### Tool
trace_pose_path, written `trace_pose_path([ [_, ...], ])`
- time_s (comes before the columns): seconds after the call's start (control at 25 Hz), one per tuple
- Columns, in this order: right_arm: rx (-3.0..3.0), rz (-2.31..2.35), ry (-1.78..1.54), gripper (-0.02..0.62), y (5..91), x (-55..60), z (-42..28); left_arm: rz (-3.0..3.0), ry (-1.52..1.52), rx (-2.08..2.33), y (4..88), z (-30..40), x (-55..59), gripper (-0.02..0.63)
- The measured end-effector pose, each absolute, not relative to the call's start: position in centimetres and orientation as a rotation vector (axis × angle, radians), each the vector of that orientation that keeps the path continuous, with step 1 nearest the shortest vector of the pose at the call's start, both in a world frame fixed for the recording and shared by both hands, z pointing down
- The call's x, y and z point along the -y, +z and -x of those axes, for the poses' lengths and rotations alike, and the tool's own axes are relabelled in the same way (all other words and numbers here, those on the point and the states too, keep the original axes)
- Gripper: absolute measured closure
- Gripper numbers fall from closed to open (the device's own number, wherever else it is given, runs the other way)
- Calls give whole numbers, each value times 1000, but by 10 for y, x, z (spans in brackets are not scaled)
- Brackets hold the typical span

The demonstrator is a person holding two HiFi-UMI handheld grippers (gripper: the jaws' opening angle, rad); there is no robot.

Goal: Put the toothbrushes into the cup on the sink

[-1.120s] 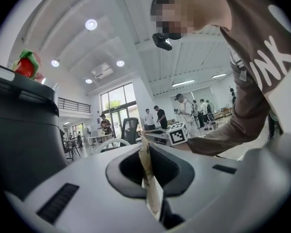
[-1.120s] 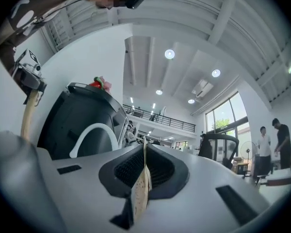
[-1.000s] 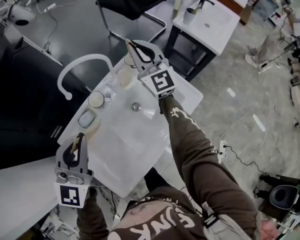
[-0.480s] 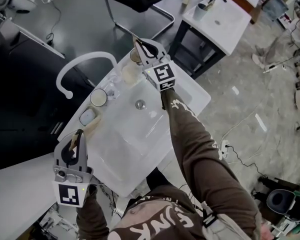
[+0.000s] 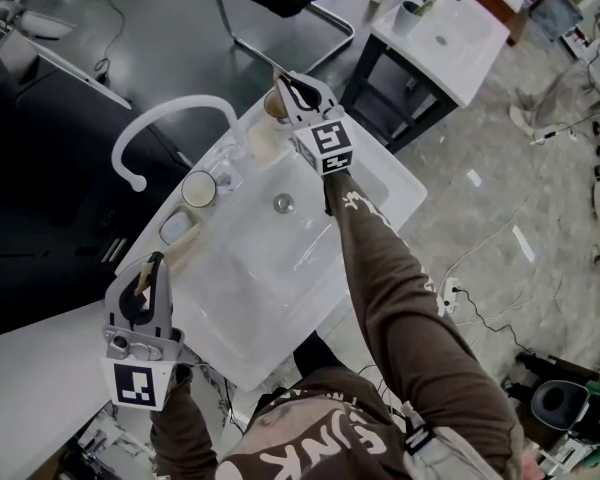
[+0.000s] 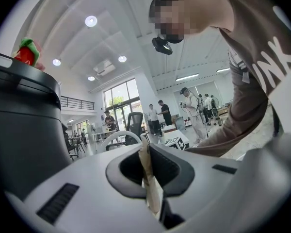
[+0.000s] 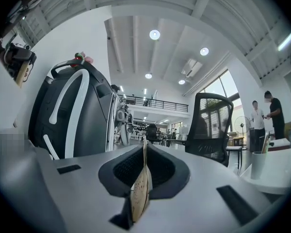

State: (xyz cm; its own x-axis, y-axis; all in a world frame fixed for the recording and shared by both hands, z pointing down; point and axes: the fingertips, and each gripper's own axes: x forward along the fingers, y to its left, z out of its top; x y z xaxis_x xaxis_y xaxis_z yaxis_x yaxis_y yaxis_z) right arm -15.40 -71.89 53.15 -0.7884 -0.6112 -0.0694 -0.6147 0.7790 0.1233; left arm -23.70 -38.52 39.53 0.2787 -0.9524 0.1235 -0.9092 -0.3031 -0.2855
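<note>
**Almost delivered: right brush at the cup, left brush waiting**

Overhead, the right gripper (image 5: pixel 281 76) reached across to the far rim of the sink (image 5: pixel 280 298). Its tips were just beside a brown cup (image 5: pixel 274 106). Its own view showed the right brush (image 7: pixel 140 193), pale and speckled, standing edgewise between the jaws. The jaws were just beginning to part, though the pads were on the brush. Whether the brush's end was inside the cup or only above it could not be settled, because the gripper covered that spot.

The left gripper (image 5: pixel 150 266) hung at the sink's near left corner, well apart from the cup. Its jaws were pressed together on the left brush (image 6: pixel 150 178), a pale flat handle rising between them. The white faucet (image 5: pixel 170 118) arched over the sink's left side, between that gripper and the cup.

The step in hand was judged to be the release of the right brush into the cup. The next move would call for the jaws to open fully with the brush over the cup's mouth. The gripper should then lift straight away so the cup is not tipped. After that, the left brush would need carrying across the basin, clear of the faucet, to the same cup.
</note>
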Motion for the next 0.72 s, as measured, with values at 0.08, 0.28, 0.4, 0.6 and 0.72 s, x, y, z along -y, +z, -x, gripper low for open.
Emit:
trace_pose_path([
  [0.08, -2931, 1006, 221, 561, 528, 717, 153, 2373, -412, -1736, 394, 238, 388, 600],
  [0.28, -2917, 944, 222, 457, 513, 707, 150, 2334, -418, -1687, 383, 239, 403, 600],
  [0.4, -2900, 905, 252, 436, 500, 699, 148, 2316, -427, -1647, 382, 239, 418, 600],
  [0.6, -2842, 868, 246, 426, 473, 681, 140, 2330, -455, -1631, 403, 242, 445, 600],
  [0.72, -2812, 838, 260, 426, 454, 670, 131, 2345, -480, -1638, 425, 247, 461, 600],
])
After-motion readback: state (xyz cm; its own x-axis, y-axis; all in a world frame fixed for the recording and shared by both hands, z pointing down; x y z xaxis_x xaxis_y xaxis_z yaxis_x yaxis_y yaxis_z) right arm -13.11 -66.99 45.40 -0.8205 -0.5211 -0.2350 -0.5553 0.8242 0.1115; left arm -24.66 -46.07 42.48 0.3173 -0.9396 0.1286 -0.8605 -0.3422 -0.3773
